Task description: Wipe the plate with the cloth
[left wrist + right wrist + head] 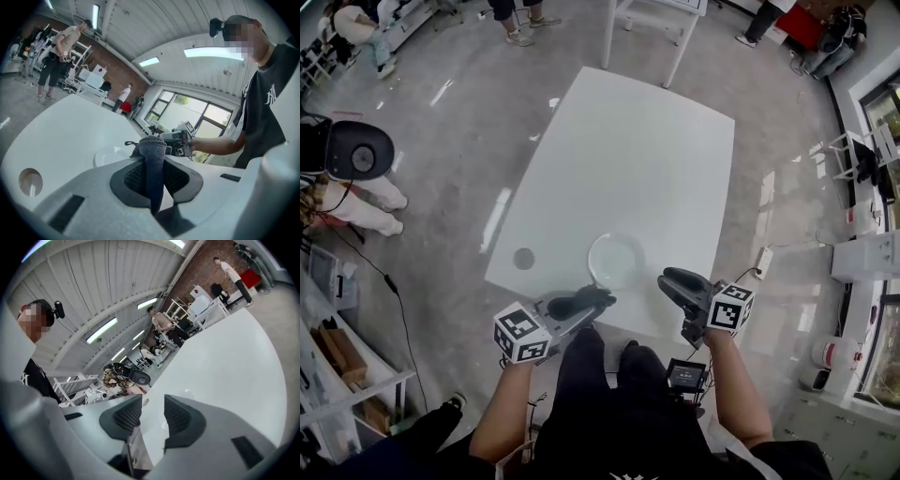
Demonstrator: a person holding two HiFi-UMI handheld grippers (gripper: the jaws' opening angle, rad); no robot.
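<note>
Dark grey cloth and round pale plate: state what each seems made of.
Dark grey cloth: soft knitted or terry-like fabric, matte; a fine looped texture shows. Round pale plate: glossy, probably glass or glazed ceramic; its rim catches light, which one I cannot tell.

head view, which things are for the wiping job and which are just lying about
For the job: plate; cloth clamped in left hand-held gripper; right hand-held gripper, open.
Lying about: power strip on floor.
</note>
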